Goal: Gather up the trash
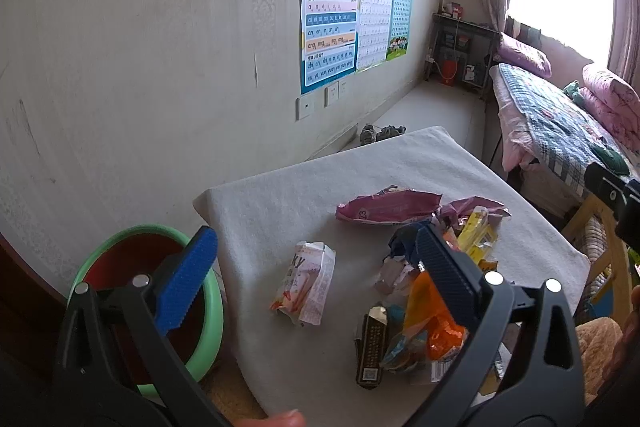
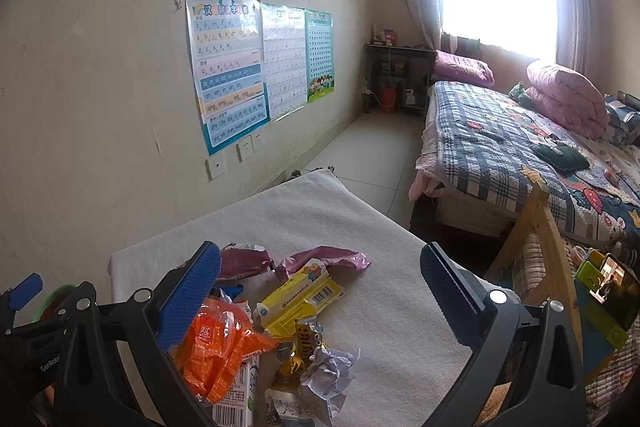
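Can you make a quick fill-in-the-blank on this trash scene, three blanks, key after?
1. The bin beside the table has a ____ rim.
2. Both the left gripper and the right gripper have their jaws ____.
3. The crinkled wrapper by the right gripper's blue finger is ____.

Missing words: green; open; orange

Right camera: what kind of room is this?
Most likely a bedroom at home. There is a bed with a patchwork quilt and pink pillows, and learning posters on the wall.
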Demonstrator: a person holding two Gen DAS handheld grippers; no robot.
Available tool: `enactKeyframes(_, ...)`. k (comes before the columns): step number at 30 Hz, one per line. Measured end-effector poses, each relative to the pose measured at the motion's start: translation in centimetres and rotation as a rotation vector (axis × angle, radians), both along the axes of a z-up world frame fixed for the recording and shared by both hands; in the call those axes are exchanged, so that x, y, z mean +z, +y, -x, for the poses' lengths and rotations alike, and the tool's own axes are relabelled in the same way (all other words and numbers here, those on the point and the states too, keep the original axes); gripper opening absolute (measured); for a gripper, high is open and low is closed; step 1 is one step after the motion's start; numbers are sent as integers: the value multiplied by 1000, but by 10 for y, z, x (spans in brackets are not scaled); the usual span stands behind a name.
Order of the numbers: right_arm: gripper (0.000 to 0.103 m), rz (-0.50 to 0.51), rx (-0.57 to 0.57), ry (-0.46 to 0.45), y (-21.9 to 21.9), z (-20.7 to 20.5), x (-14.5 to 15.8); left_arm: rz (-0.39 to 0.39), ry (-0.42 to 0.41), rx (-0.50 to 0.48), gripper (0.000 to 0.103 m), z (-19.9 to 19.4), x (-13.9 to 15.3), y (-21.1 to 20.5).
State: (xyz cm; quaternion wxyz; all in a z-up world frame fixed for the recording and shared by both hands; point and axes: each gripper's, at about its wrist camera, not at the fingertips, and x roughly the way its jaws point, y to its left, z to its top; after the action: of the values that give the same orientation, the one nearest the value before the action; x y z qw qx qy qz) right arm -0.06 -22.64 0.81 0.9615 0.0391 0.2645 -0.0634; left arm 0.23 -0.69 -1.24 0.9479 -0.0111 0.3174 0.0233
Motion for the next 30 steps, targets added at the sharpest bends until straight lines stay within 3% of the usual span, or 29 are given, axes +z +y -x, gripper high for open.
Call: enactKeyframes(30, 96, 2, -4, 22, 4, -2, -1, 6, 28, -2, 97, -5, -6, 6)
